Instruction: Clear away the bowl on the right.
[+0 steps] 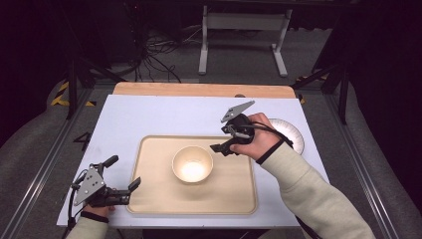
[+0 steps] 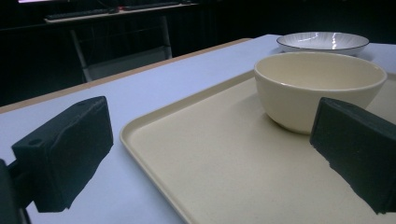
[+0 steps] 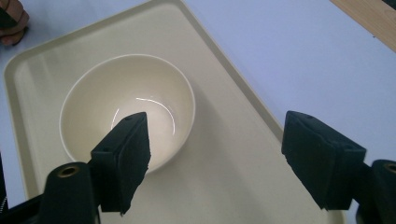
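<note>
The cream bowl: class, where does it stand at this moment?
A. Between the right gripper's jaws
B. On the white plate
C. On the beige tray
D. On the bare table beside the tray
C: the cream bowl stands upright on the beige tray, with the right gripper open above and beside it.

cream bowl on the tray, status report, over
Right hand-held gripper open, empty, just right of round cream ceramic bowl. Left hand-held gripper open at rim of beige rectangular plastic tray. Bowl upright, empty. Nothing in the way.

Dark rm, grey carpet floor (image 1: 239, 55)
</note>
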Available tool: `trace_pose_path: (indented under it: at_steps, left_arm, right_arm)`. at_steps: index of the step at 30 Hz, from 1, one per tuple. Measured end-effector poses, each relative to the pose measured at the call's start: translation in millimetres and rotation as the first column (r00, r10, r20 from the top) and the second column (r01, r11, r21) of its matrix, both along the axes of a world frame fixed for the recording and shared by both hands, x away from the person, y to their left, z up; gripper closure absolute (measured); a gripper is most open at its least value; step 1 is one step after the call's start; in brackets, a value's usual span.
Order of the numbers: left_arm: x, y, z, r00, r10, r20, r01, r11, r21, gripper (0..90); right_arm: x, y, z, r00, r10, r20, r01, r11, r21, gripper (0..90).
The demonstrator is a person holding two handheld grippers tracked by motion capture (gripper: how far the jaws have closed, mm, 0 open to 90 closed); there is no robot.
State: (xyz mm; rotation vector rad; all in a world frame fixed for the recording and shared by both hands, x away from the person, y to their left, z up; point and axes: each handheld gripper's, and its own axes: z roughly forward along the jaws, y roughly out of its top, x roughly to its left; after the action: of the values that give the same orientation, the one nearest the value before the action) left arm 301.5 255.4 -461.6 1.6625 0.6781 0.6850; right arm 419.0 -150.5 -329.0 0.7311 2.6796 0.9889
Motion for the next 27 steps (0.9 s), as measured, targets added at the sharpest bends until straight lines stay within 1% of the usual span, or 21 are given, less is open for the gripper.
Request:
trace_pose_path:
  at_steps: [8, 10, 13, 16, 17, 21, 27]
  left_arm:
    - [0.1, 0.2, 0.0, 1.0, 0.0, -0.001, 0.0, 1.0, 0.001, 0.2]
    - [0.1, 0.1, 0.0, 1.0, 0.001, -0.001, -0.001, 1.0, -0.001, 0.2]
    - [0.1, 0.1, 0.0, 1.0, 0.001, -0.001, -0.001, 1.0, 0.001, 0.2]
    - [0.1, 0.1, 0.0, 1.0, 0.001, -0.001, -0.001, 1.0, 0.001, 0.2]
    - [0.1, 0.1, 0.0, 1.0, 0.001, -0.001, -0.001, 1.0, 0.001, 0.2]
    - [0.1, 0.1, 0.0, 1.0, 0.001, -0.001, -0.001, 1.0, 0.001, 0.2]
    - [0.4, 0.3, 0.2, 1.0, 0.0, 0.0, 0.0, 1.0, 0.001, 0.2]
  right_arm:
    - [-6.3, -25.2, 4.3, 0.9993, -0.037, 0.004, 0.037, 0.999, 0.011, 23.3]
    - [-6.7, -28.3, 4.8, 0.9993, -0.037, 0.009, 0.037, 0.999, 0.013, 23.3]
    - [-8.7, -38.6, 8.6, 0.9982, -0.056, 0.019, 0.056, 0.998, 0.022, 23.0]
    - [-10.4, -48.7, 11.5, 0.997, -0.073, 0.025, 0.072, 0.997, 0.02, 22.8]
    - [-10.4, -48.7, 11.5, 0.997, -0.073, 0.025, 0.072, 0.997, 0.02, 22.8]
    - [-13.9, -61.9, 10.5, 0.9953, -0.093, 0.028, 0.092, 0.996, 0.021, 22.8]
    - [-20.9, -78.7, 3.8, 0.992, -0.12, 0.04, 0.118, 0.992, 0.054, 22.7]
